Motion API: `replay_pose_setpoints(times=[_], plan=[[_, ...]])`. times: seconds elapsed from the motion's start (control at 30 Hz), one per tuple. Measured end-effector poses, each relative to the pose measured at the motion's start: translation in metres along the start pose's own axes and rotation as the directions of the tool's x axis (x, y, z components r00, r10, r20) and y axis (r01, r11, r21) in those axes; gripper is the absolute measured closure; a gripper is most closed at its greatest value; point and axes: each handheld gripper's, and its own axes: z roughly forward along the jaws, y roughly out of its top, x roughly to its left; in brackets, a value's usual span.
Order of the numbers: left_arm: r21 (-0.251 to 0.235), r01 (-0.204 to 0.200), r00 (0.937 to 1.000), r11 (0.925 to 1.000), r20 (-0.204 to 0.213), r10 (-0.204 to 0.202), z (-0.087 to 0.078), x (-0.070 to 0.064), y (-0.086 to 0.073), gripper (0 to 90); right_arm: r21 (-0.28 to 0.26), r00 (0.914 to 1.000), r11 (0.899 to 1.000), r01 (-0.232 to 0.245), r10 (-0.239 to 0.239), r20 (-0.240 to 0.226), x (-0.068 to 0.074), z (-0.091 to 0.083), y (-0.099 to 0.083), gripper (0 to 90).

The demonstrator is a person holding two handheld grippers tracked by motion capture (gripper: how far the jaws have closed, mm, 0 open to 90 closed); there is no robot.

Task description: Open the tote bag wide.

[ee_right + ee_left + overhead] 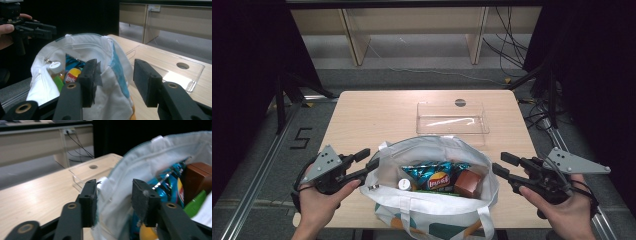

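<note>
One white tote bag (432,200) stands open on the tabletop (362,120), between the two grippers. The left gripper (364,165) has its jaws apart and straddles the bag's rim: in the left gripper view the white cloth (112,197) runs up through the gap, one jaw outside the bag and the other inside it, with neither pad clearly pressed on the fabric. The right gripper (502,165) also has its jaws apart; in the high view it sits just beside the bag's other rim, and in the right gripper view the cloth (110,82) lies in front of and partly between the jaws, though contact cannot be told.

Inside the bag, beyond the left jaws, the count is: one blue crisp packet (434,176), one brown box (468,183), one bottle with a white cap (404,184), and a strip of something green (197,203) under the box. The right gripper view shows the same white cap (55,65) and the packet's yellow and red logo (72,75) to the left of its jaws.

One clear plastic tray (452,118) lies on the tabletop beyond the bag, well apart from both pairs of jaws. One round dark hole (460,103) marks the tabletop at the tray's far edge.
</note>
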Motion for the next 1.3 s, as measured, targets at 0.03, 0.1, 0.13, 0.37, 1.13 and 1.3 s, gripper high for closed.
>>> replay_pose_setpoints(times=[0.03, 0.1, 0.13, 0.37, 1.13, 1.3], plan=[[0.008, 0.008, 0.9999, 0.9999, -0.011, -0.008, -0.002, 0.001, -0.001, 51.8, 0.000, 1.0000, 1.000, 0.000, 0.000, 0.000, 0.000, 0.000, 0.000, 54.8], [0.037, 0.051, 0.9986, 0.9980, -0.018, -0.050, -0.002, 0.005, -0.008, 47.5, -0.008, 0.9996, 1.000, 0.028, -0.028, -0.002, 0.002, 0.000, 0.002, 55.0], [0.037, 0.051, 0.9986, 0.9980, -0.018, -0.050, -0.002, 0.005, -0.008, 47.5, -0.008, 0.9996, 1.000, 0.028, -0.028, -0.002, 0.002, 0.000, 0.002, 55.0], [0.057, 0.074, 0.9969, 0.9956, -0.031, -0.073, 0.000, 0.011, -0.015, 47.6, 0.003, 0.9997, 1.000, 0.025, -0.025, 0.004, 0.008, 0.005, 0.001, 55.6], [0.231, 0.023, 0.9995, 0.9727, 0.015, -0.027, 0.019, 0.002, -0.023, 86.2, 0.192, 0.9913, 0.977, 0.094, -0.110, 0.073, 0.000, 0.015, -0.020, 88.7], [0.256, -0.009, 0.9991, 0.9666, 0.042, -0.001, 0.022, -0.007, -0.026, 87.8, 0.233, 0.9933, 0.971, 0.054, -0.076, 0.087, -0.004, 0.018, -0.032, 88.8]])
